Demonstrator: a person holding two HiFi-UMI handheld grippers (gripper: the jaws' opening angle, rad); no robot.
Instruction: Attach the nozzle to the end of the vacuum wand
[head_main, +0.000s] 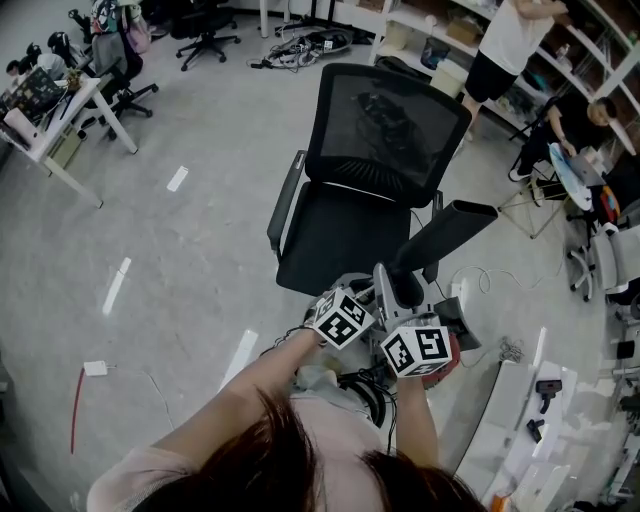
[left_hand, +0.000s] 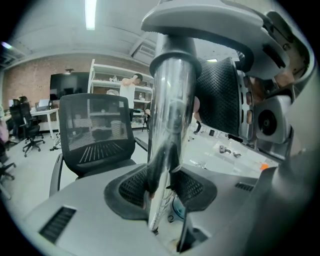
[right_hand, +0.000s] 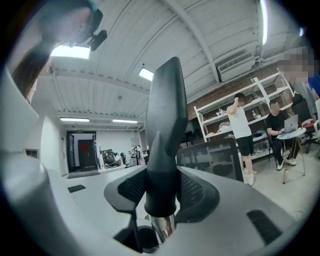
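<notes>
A person holds two tools close together above an office chair (head_main: 385, 160). The left hand-held gripper (left_hand: 162, 187) is clamped on the shiny metal vacuum wand (left_hand: 170, 115), which rises straight up between its jaws. The right hand-held gripper (right_hand: 160, 192) is closed around the collar of the black nozzle (right_hand: 167, 125), whose slanted tip points away from it. A short piece of the shiny tube shows just below the collar, nearer the right tool's body. The joining step looks under way, with the nozzle apparently started on the wand's end. The next move likely calls for a straight push along the tube, keeping both parts in line.
</notes>
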